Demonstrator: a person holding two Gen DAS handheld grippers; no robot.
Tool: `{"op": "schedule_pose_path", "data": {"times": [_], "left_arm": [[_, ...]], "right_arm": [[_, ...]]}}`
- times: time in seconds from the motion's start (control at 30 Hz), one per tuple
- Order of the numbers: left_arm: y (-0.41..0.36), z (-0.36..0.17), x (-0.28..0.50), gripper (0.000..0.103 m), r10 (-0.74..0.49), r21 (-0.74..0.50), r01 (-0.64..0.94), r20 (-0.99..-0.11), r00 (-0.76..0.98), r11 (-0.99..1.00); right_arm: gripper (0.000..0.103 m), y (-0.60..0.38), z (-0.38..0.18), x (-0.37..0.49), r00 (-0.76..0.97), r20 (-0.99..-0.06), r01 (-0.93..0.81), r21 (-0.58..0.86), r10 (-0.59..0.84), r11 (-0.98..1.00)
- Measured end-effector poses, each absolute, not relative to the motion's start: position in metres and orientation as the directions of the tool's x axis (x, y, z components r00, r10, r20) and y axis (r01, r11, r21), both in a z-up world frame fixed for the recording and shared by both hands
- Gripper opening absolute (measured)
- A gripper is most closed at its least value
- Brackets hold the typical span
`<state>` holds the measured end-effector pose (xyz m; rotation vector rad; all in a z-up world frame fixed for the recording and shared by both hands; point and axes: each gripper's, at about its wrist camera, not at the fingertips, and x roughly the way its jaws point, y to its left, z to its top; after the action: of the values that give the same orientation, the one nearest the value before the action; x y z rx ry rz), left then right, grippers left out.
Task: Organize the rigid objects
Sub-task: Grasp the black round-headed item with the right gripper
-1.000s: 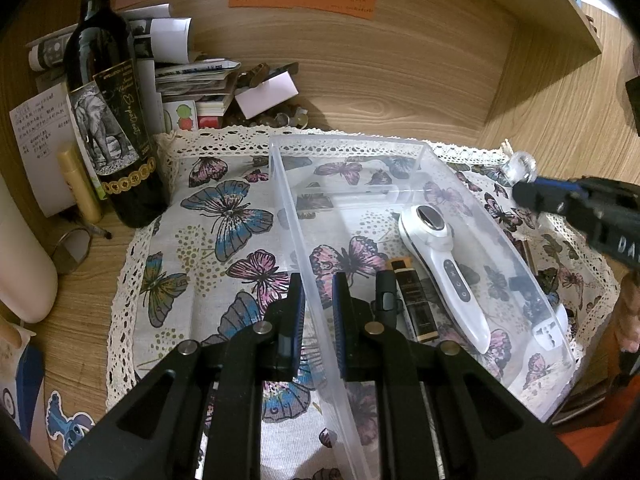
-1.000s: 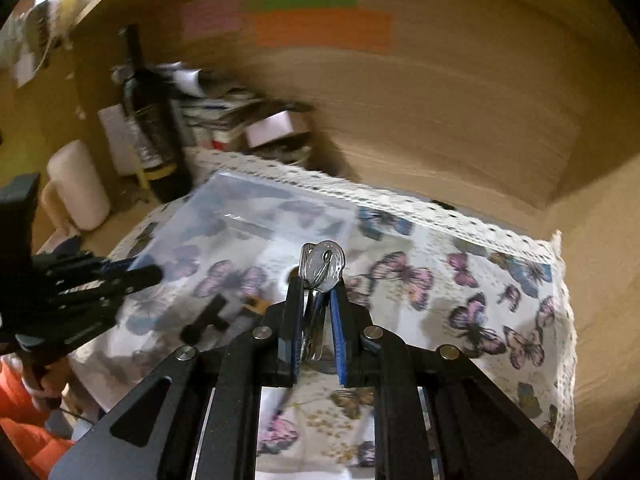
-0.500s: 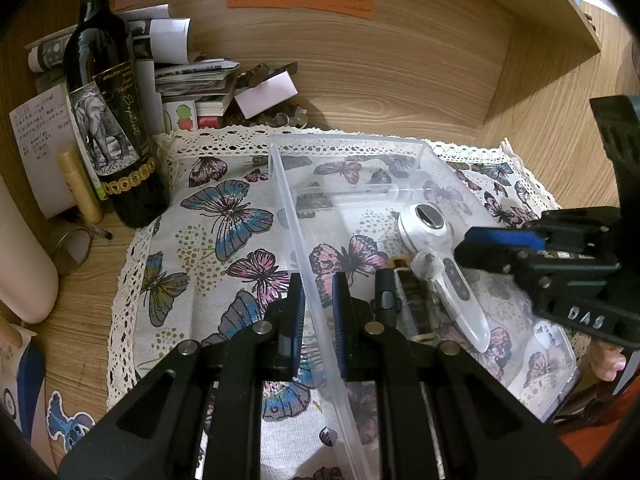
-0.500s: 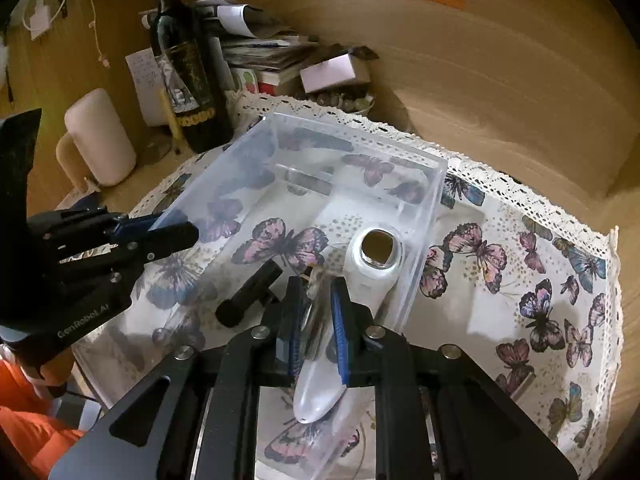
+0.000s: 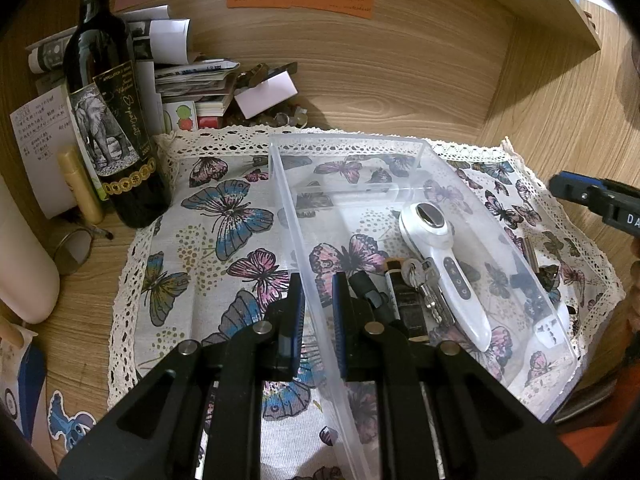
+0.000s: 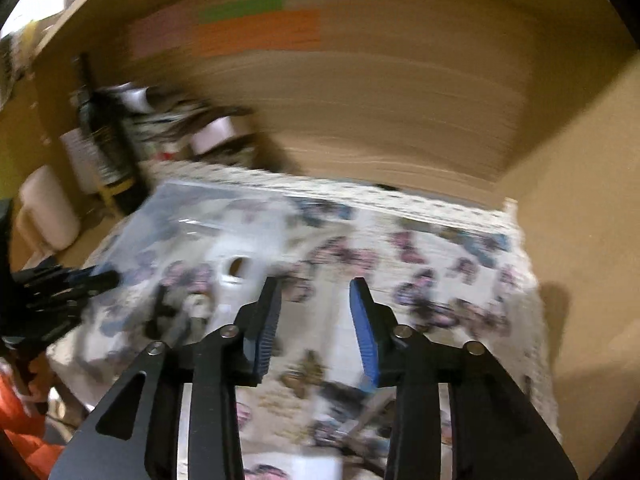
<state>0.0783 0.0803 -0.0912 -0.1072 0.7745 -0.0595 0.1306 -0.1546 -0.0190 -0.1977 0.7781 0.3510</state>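
Note:
A clear plastic bin sits on a butterfly cloth. Inside lie a white handheld device, a bunch of keys, a dark lighter and a black cylinder. My left gripper is shut on the bin's left wall near its front. My right gripper is open and empty, above the cloth to the right of the bin; that view is blurred. It also shows at the right edge of the left wrist view.
A wine bottle, stacked papers and a cream cylinder stand at the left on the wooden desk. Small dark objects lie on the cloth right of the bin. Wooden walls close in behind and to the right.
My right gripper carried the keys over the bin, let them go beside the white device, opened and pulled back to the right. My left gripper has kept its hold on the bin wall.

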Motion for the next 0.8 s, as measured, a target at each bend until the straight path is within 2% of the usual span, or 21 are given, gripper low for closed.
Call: {"op": "schedule_pose_path", "data": {"times": [0.27,0.57,0.6,0.67,0.8], "left_arm": [[0.08,-0.091,0.078,0.012,-0.092,-0.118,0.014,-0.695,0.713,0.993],[0.08,-0.091,0.077,0.012,-0.092,-0.117,0.014,-0.695,0.713,0.993],[0.08,-0.091,0.076,0.012,-0.09,-0.116,0.013,-0.695,0.713,0.993],[0.08,-0.091,0.076,0.012,-0.091,-0.117,0.013,-0.695,0.713,0.993],[0.081,-0.091,0.074,0.012,-0.087,-0.115,0.009,-0.697,0.712,0.993]], "right_arm": [[0.039,-0.212,-0.044,0.135,0.624,-0.773,-0.215,-0.032,0.112,0.976],[0.039,-0.226,-0.097,0.129,0.495,-0.862,-0.201,0.008,0.108,0.98],[0.039,-0.227,-0.1,0.128,0.483,-0.868,-0.206,0.015,0.116,0.978],[0.031,-0.228,-0.106,0.129,0.468,-0.876,-0.211,0.012,0.112,0.977],[0.03,-0.228,-0.102,0.128,0.495,-0.861,-0.21,0.01,0.115,0.978]]}}
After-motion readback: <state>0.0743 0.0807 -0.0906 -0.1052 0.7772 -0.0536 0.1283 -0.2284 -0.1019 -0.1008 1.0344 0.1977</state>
